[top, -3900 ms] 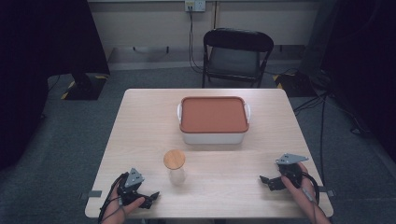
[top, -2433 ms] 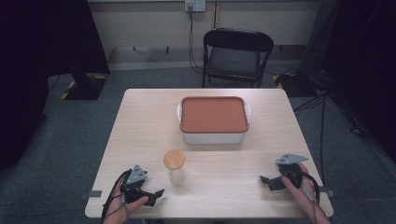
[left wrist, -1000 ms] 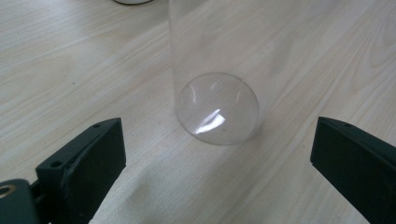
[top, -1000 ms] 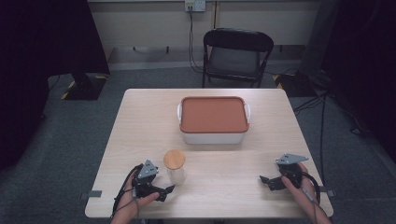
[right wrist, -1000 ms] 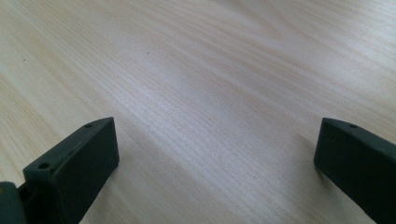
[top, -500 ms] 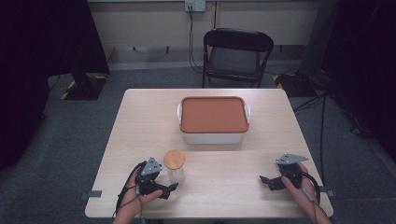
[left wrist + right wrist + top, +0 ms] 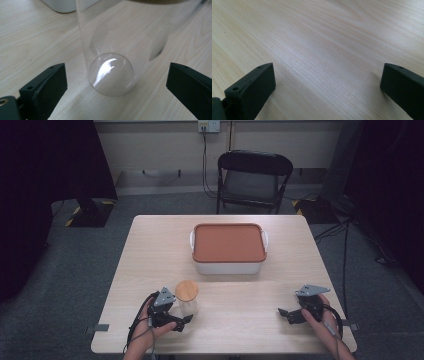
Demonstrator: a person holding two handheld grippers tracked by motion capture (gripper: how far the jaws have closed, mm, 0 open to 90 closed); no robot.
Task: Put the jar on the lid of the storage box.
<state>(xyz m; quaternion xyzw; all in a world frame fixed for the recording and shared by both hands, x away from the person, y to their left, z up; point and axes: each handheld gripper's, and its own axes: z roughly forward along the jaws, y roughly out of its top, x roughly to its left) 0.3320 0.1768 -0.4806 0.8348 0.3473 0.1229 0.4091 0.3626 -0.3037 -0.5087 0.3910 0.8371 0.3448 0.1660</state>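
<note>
- The desk (image 7: 150,270) is bare wood around both tools, with wide open room between them; each sits close to the near edge.
- A white container with an orange lid (image 7: 228,242) stands well beyond the tools, toward the far edge.
- The clear glass jar (image 7: 112,50), wooden-lidded, stands upright just ahead of the left tool (image 7: 181,321), between its spread jaws, untouched.
- The right tool (image 7: 289,314) is spread wide, holding nothing.
</note>
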